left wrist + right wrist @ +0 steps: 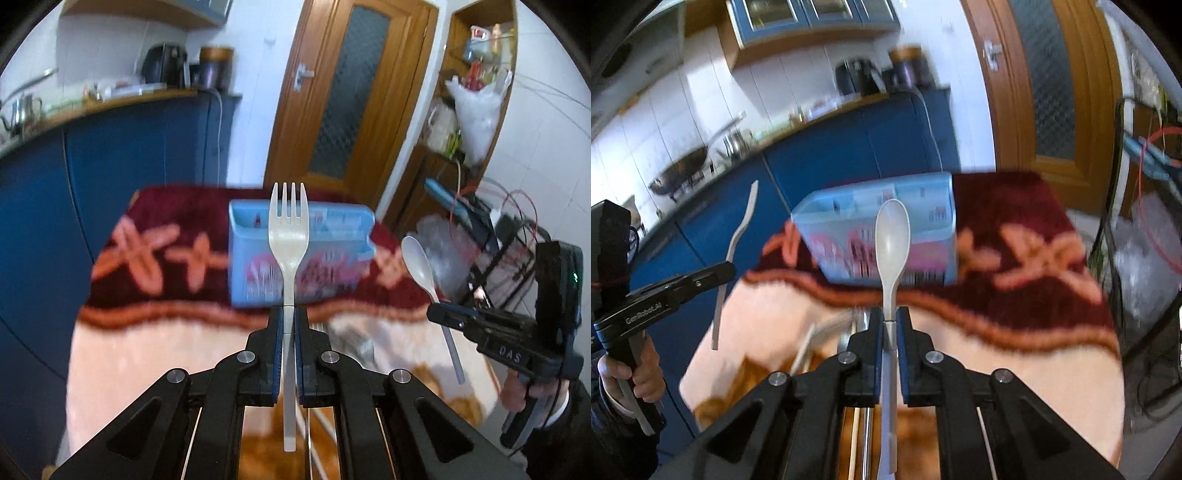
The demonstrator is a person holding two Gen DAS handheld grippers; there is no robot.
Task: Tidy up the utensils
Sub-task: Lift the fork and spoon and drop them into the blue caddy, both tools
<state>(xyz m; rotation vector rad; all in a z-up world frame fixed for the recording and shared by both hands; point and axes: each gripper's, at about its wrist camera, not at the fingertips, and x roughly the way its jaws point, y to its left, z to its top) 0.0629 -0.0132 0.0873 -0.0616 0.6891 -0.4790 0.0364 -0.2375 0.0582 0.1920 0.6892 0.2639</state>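
Observation:
My left gripper (289, 314) is shut on a white plastic fork (289, 236), held upright with its tines up, in front of a light blue utensil holder (332, 258) that stands on the patterned cloth. My right gripper (889, 317) is shut on a white plastic spoon (892, 240), bowl up, in front of the same holder (923, 206). Each gripper shows in the other's view: the right one (448, 314) with the spoon (417, 258), the left one (724, 271) with the fork (738, 232). Both are held above the table, short of the holder.
The table wears a dark red and cream floral cloth (155, 243). More utensils, chopsticks and metal pieces, lie on it below my right gripper (827, 332). Blue kitchen cabinets (110, 155) stand behind, a wooden door (351, 92) at the back, a cluttered cable rack (509, 236) to the right.

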